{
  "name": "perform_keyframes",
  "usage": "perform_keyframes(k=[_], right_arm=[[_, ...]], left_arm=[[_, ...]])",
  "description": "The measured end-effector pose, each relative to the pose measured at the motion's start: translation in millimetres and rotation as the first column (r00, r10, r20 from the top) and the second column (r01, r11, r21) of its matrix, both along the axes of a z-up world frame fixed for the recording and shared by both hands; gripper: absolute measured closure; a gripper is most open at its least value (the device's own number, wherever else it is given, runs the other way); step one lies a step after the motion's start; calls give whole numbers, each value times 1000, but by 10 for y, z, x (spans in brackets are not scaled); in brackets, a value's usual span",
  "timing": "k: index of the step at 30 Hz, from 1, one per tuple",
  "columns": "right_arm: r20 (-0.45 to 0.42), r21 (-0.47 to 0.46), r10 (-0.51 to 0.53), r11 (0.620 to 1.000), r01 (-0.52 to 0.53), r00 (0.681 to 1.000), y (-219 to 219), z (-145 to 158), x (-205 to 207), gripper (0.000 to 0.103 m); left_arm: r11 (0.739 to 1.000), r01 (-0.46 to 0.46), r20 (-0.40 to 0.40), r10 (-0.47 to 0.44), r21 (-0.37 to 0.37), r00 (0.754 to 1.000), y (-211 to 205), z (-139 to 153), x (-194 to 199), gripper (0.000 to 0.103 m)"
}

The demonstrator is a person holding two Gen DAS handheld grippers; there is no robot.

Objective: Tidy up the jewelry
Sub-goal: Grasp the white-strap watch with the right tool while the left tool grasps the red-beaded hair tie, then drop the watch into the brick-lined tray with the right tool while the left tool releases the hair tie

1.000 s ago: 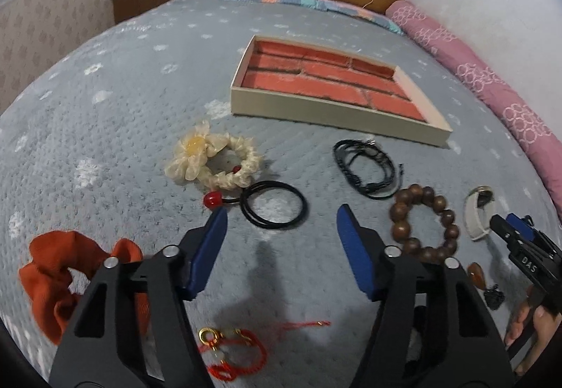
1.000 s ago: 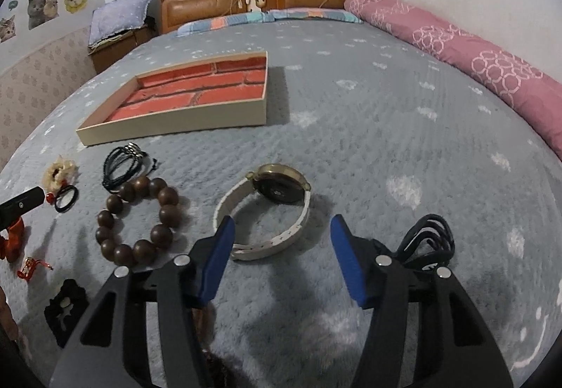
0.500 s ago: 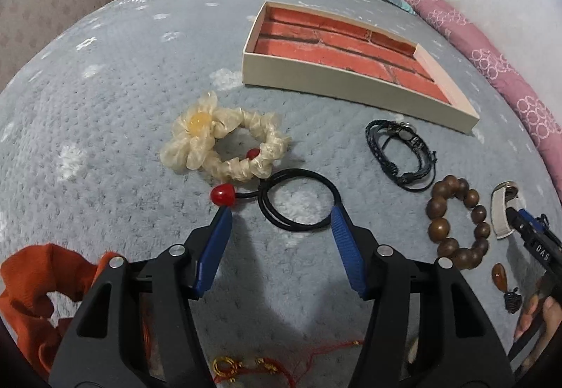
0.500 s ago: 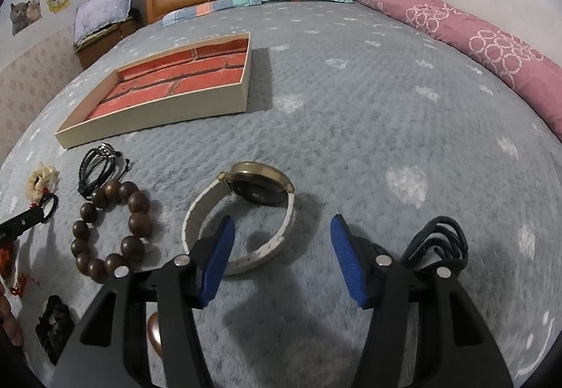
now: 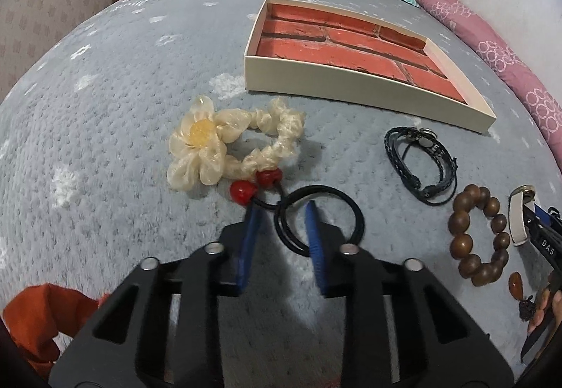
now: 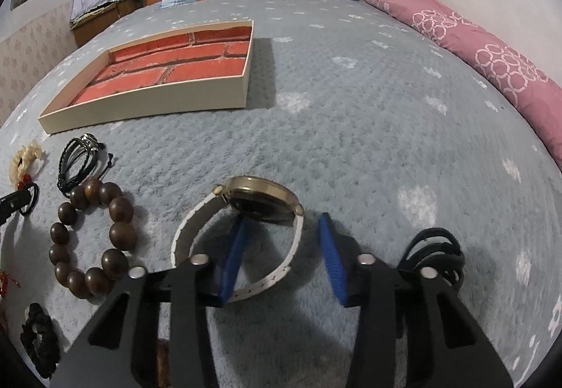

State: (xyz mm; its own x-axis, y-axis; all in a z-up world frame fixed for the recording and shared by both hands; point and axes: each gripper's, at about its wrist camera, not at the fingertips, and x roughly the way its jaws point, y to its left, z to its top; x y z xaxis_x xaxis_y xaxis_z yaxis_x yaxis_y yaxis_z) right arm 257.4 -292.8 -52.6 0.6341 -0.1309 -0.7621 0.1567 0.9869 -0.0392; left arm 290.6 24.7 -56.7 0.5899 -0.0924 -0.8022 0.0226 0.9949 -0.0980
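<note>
My left gripper [image 5: 281, 212] is open, its blue fingers narrowed and straddling the left edge of a black hair tie with red beads [image 5: 318, 221] on the grey bedspread. A cream flower scrunchie [image 5: 228, 151] lies just beyond it. My right gripper [image 6: 281, 226] is open, with its fingers on either side of the right strap of a white-strapped gold watch [image 6: 260, 203]. The empty brick-patterned box [image 5: 358, 47] lies farther back; it also shows in the right wrist view [image 6: 168, 75].
A black braided bracelet [image 5: 421, 163], a wooden bead bracelet [image 5: 477, 233] and an orange scrunchie [image 5: 38, 317] lie on the bed. In the right wrist view a black cord bundle [image 6: 432, 254] lies to the right. A pink bolster [image 6: 456, 33] runs along the right edge.
Both grippers have moved forward and down. The left fingers have narrowed around the black hair tie's edge. The right fingers have narrowed and now straddle the watch strap.
</note>
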Motion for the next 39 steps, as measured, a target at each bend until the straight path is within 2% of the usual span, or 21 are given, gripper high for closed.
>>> perform_keyframes(k=[2, 7, 19, 27, 39], right_arm=[[-5, -5, 9, 1000, -9, 1000, 15, -6, 6, 75], [-12, -4, 18, 1000, -18, 1000, 22, -4, 16, 81], [-1, 40, 51, 998, -51, 999, -4, 20, 7, 93], [26, 50, 70, 996, -71, 997, -8, 77, -6, 93], [87, 27, 99, 994, -102, 991, 122, 446, 310, 94]], left_arm=[[1000, 3, 2, -3, 0, 1000, 1, 0, 8, 83], [1000, 16, -2, -16, -23, 1000, 22, -5, 11, 99], [998, 56, 39, -55, -42, 998, -42, 101, -81, 101], [996, 83, 96, -80, -23, 992, -153, 373, -112, 101], [995, 77, 115, -70, -57, 991, -183, 574, 312, 101]])
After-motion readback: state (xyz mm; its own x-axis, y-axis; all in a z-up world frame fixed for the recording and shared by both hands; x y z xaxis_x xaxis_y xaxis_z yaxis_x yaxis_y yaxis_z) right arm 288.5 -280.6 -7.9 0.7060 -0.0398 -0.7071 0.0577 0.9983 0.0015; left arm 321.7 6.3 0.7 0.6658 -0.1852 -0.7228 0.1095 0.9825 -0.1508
